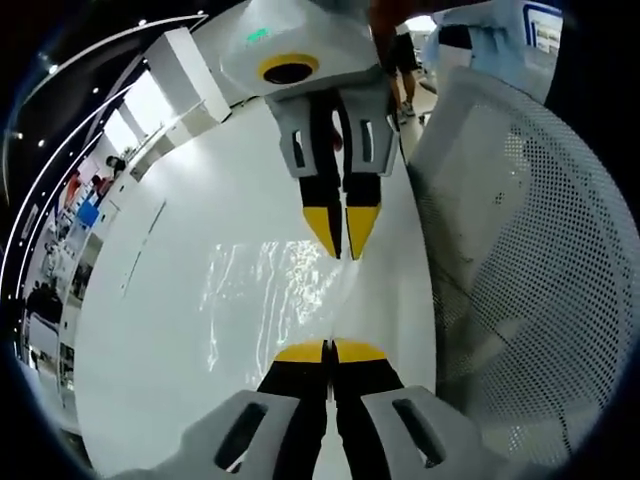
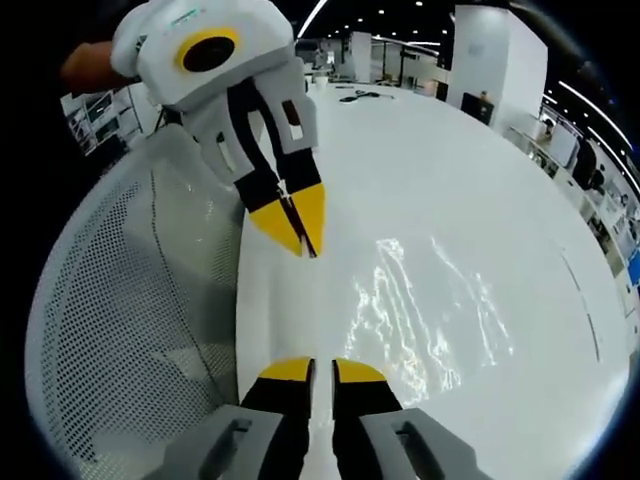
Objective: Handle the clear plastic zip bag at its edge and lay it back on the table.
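Both claws, left (image 1: 328, 350) and right (image 2: 311, 366), pinch zip bag (image 1: 270, 290) edge; flat on table (image 1: 150, 330).

White table (image 2: 480, 200), mesh chair (image 1: 540, 250), open-plan office.

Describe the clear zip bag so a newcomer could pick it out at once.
Start at the big white table, beside the white mesh chair back. The clear plastic zip bag lies flat on it, stretched between the left gripper and right gripper, both shut on its edge. Only its crinkled, glinting film separates it from the plain tabletop.
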Demonstrator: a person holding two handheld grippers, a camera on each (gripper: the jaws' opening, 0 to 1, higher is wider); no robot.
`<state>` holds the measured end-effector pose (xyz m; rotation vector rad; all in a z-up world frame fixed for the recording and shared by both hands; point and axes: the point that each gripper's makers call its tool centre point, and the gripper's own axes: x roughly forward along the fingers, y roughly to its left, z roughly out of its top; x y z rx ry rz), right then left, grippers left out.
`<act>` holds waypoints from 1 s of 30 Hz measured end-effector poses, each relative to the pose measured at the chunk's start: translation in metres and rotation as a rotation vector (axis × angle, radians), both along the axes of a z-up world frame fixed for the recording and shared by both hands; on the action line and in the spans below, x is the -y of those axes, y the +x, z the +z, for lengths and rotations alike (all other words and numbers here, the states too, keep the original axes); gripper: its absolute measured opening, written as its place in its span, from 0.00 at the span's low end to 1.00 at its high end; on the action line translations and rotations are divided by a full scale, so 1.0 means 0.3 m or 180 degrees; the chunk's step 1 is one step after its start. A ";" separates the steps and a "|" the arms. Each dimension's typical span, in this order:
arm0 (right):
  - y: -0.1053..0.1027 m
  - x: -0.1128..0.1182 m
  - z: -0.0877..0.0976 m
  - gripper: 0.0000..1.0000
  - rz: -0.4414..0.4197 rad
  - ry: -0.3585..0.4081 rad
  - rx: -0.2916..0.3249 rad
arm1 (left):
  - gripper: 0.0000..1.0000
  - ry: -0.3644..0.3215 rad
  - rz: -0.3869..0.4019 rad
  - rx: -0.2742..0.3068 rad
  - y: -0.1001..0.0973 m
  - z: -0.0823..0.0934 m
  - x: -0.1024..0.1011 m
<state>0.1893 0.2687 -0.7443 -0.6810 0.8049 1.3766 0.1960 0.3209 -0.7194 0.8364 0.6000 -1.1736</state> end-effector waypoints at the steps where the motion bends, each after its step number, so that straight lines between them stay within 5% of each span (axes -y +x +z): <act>1: -0.001 -0.001 0.000 0.03 0.0000 0.0001 0.0001 | 0.00 -0.0007 0.0002 -0.0006 -0.001 0.000 0.001; 20: 0.001 -0.007 -0.011 0.00 -0.0103 -0.0104 -0.0062 | 0.00 0.0062 -0.0178 0.0096 -0.009 -0.015 0.000; 30: 0.000 -0.008 -0.015 0.00 -0.0202 -0.0179 -0.0144 | 0.16 0.0046 -0.0178 0.0154 -0.001 -0.009 -0.008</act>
